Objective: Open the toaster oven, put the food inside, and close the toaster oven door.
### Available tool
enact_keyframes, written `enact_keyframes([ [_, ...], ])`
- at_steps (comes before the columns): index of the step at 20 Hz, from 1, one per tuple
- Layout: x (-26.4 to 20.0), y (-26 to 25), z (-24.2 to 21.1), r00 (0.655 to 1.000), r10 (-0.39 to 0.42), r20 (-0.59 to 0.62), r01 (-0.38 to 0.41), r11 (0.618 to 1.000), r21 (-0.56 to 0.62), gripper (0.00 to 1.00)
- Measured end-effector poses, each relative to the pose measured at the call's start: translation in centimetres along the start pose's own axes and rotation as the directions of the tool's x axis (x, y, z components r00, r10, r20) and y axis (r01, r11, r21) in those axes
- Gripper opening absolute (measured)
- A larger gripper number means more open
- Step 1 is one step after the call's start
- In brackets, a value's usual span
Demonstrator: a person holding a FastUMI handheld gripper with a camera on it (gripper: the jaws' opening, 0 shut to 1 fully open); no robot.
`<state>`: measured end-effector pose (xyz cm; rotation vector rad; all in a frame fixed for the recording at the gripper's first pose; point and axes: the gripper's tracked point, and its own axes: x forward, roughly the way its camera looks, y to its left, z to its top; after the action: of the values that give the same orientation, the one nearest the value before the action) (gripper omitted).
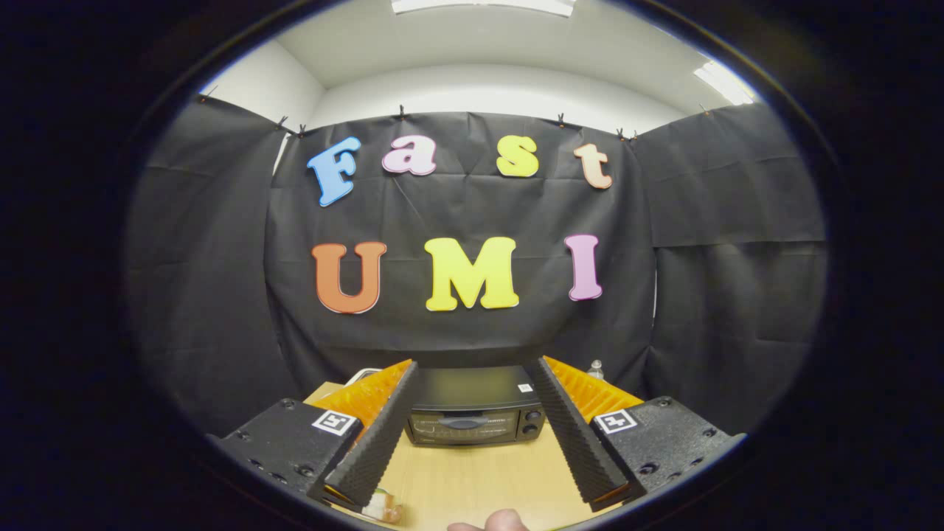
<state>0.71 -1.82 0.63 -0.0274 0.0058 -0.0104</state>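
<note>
A black toaster oven (476,414) stands on the wooden table (479,472) beyond my fingers, seen in the gap between them. Its glass door with a dark handle (463,423) is closed, and two knobs (532,421) sit on its right side. My gripper (473,372) is open and held above the table, with nothing between its fingers. A piece of food (385,506), pale with a bit of green, lies on the table under the near end of the left finger, partly hidden by it.
A person's fingertip (503,521) shows at the table's near edge. A small clear bottle (595,369) stands behind the oven to the right. Something white (361,375) peeks out behind the left finger. Black cloth walls close in the booth.
</note>
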Motion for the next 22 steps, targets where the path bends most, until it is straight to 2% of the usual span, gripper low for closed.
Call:
enact_keyframes([
  [10,4.2,-0.9,-3.6,0.996,0.044,-0.078,-0.043,0.999,0.009,1.0],
  [22,18.1,-0.7,-14.9,0.961,0.115,-0.252,-0.109,0.993,0.039,1.0],
])
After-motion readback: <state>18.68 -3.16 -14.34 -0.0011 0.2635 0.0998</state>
